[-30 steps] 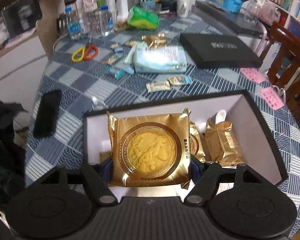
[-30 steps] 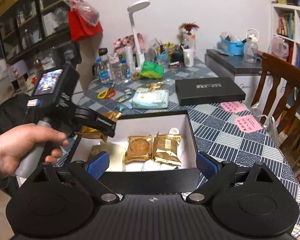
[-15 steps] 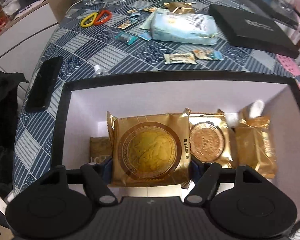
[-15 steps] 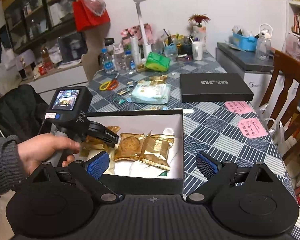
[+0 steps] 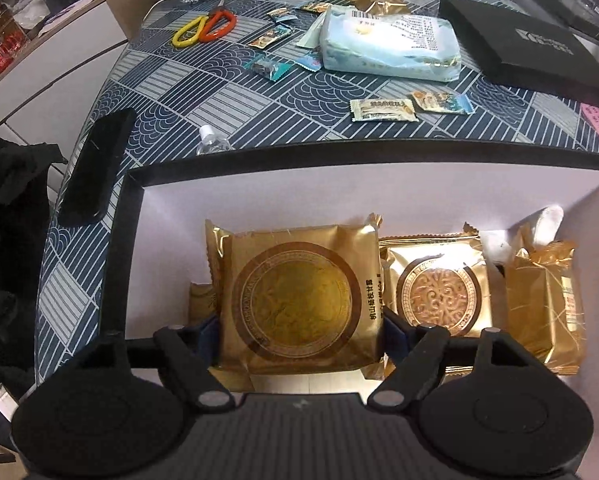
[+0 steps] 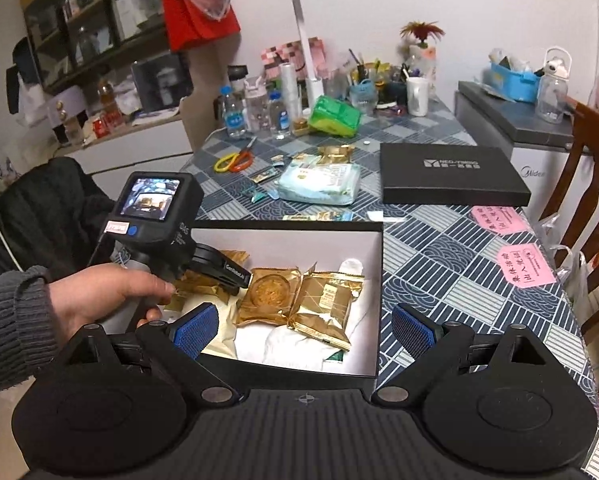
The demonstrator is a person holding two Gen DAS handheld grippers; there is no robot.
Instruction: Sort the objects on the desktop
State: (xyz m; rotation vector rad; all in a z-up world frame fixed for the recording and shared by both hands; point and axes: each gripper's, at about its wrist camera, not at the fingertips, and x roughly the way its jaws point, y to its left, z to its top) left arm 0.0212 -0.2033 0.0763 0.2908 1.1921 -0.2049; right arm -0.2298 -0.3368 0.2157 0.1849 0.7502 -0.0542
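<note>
My left gripper [image 5: 301, 330] is shut on a gold mooncake packet [image 5: 299, 300] and holds it low inside the black box with white lining [image 5: 171, 208], at its left part. Two more gold packets [image 5: 435, 292] lie to its right in the box. In the right wrist view the left gripper [image 6: 219, 276] reaches into the box [image 6: 379, 280] from the left, and the packets [image 6: 295, 296] lie inside. My right gripper [image 6: 303, 324] is open and empty, hovering at the box's near edge.
On the patterned tablecloth behind the box lie small snack sachets [image 5: 383, 110], a pale tissue pack [image 5: 391, 48], scissors [image 5: 203, 28], a black phone [image 5: 95, 164] and the box lid [image 6: 451, 176]. Pink notes [image 6: 523, 264] lie at right. A wooden chair [image 6: 591, 184] stands right.
My left gripper has carried the gold packet forward and down into the box. The right gripper has drawn back a little and stays open.
</note>
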